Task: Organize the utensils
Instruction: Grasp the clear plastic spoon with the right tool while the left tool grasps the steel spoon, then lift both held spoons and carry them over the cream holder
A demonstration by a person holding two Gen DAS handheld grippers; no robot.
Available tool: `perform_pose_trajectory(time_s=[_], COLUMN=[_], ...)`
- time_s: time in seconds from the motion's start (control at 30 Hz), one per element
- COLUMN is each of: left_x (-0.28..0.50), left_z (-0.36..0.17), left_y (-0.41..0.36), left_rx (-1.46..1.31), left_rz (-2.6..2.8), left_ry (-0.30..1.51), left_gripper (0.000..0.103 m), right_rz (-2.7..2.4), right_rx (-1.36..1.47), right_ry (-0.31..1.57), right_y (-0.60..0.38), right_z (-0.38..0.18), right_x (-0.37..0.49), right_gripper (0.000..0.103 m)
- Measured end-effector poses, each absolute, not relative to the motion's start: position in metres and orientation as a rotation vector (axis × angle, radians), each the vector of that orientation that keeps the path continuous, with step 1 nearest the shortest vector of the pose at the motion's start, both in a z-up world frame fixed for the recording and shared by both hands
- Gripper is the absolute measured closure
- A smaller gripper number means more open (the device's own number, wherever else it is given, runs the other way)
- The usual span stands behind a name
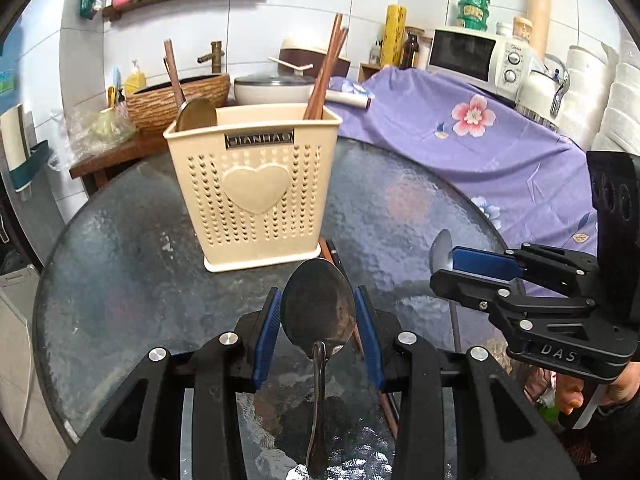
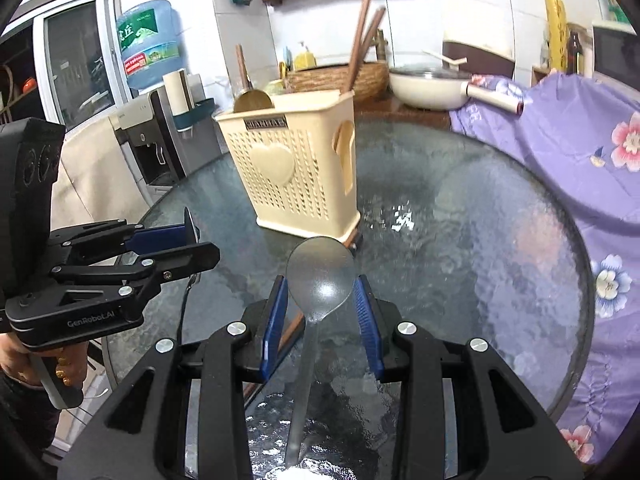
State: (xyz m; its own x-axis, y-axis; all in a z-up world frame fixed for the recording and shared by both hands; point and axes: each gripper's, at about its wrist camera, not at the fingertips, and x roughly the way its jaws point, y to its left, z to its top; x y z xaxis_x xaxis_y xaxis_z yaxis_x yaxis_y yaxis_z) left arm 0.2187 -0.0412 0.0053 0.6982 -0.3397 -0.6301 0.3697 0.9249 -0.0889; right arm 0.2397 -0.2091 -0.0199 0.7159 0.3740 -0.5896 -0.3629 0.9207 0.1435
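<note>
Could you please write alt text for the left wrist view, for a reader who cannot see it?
The left gripper holds a metal spoon by its bowl above a round glass table. Ahead stands a beige perforated utensil holder with chopsticks; at right, the right gripper grips another spoon.

Your right tongs grip a grey spoon by the sides of its bowl, both blue pads pressed to it, handle trailing back toward you above the glass tabletop. Just beyond the spoon stands the cream utensil holder, with brown chopsticks and a gold spoon poking out. Your left tongs reach in at the left edge, a dark spoon handle hanging under them.
</note>
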Motion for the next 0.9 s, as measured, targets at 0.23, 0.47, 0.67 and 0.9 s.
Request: perform_pose_trajectory(time_s=[0.23,0.47,0.67,0.9], left_x=[0.214,0.215,0.209,0.204], left_z=[0.01,0.008,0.015,0.017], left_y=[-0.041,-0.026,-0.003,0.026], left_rx=[0.046,0.02,-0.021,-0.071], left_rz=[-0.393,-0.36,-0.326,-0.283], left_ry=[0.671,0.674,0.654,0.65], left_gripper=[0.067,0.067,0.067,0.067], right_rz=[0.428,0.445,0.628,0.736], right_rx=[0.01,-0.01,-0.159,-0.338], right_ry=[0.662,0.701,0.77,0.882], right_y=[-0.205,-0.197,-0.152,-0.097], right_z=[-0.016,-0.033,-0.051,-0.077], right_x=[0.241,0.251,0.261,0.282], right_gripper=[0.093,0.05,0.05,0.051])
